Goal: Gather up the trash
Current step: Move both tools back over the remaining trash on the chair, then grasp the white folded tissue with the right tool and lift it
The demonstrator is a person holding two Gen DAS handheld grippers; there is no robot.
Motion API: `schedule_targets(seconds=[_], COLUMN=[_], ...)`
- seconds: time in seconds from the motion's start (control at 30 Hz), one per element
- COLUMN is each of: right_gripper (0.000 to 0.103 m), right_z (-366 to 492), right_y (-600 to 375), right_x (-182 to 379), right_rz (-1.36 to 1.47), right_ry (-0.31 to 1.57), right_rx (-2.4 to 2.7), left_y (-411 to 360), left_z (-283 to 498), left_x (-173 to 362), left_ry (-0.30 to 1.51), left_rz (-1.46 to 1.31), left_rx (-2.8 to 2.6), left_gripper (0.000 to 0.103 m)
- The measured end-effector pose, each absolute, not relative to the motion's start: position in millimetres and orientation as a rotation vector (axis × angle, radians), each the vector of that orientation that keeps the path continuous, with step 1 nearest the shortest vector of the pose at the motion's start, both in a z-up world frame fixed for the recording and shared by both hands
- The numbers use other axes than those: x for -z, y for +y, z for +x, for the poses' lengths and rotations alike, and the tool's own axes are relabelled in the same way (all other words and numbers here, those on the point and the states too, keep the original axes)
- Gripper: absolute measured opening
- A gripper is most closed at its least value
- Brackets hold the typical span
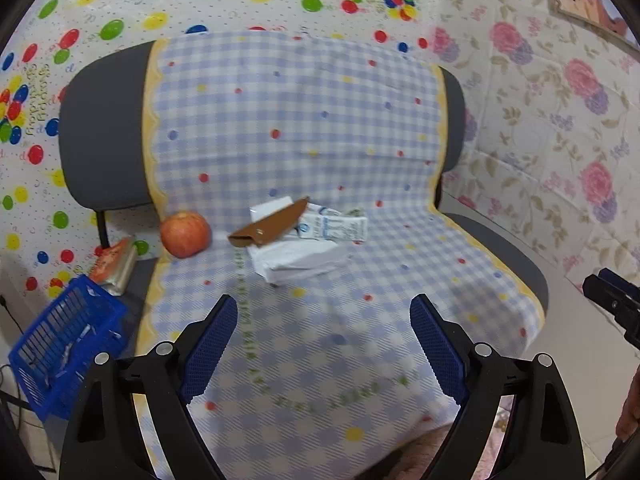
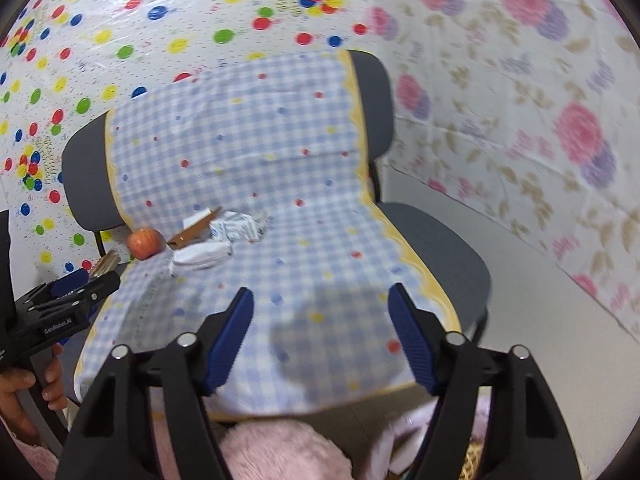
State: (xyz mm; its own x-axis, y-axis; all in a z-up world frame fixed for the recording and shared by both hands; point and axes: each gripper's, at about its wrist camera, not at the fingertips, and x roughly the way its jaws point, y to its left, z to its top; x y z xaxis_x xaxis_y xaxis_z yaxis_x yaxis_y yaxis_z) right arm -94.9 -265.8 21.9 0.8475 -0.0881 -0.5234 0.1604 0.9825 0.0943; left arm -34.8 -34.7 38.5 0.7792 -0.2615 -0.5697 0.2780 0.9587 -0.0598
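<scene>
On a cloth-draped chair [image 1: 516,256], a crumpled milk carton [image 1: 334,226], brown cardboard scrap [image 1: 272,226] and white wrapper [image 1: 296,260] await collection. Both the left gripper [image 1: 324,344] and right gripper [image 2: 320,336] hover spread and empty; approach low, taking one piece at a time, sparing the apple [image 1: 185,234].

I'm seeing a grey chair [image 1: 100,132] wearing a blue-white checked cloth [image 1: 304,120] with coloured dots and yellow edging, a red-orange apple [image 1: 185,234], a brown sheath [image 1: 272,224], a blue basket [image 1: 64,344], floral wallpaper [image 1: 560,100].
</scene>
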Motion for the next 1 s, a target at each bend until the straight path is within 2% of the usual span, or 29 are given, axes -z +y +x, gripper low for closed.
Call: schedule_targets(seconds=[0.1, 0.57, 1.0], right_gripper=[0.057, 0.057, 0.061], right_z=[-73, 37, 160], right_y=[-254, -214, -180], right_x=[-29, -38, 57], right_rz=[0.114, 0.137, 0.165], right_ry=[0.532, 0.539, 0.829], right_rx=[0.103, -0.046, -0.171], left_y=[-20, 21, 22], left_z=[-22, 51, 136], left_x=[-43, -38, 27], left_ry=[0.606, 0.615, 0.737], left_rz=[0.029, 0.059, 0.056], left_rx=[0.254, 0.123, 0.101], left_gripper=[0.088, 0.088, 0.087])
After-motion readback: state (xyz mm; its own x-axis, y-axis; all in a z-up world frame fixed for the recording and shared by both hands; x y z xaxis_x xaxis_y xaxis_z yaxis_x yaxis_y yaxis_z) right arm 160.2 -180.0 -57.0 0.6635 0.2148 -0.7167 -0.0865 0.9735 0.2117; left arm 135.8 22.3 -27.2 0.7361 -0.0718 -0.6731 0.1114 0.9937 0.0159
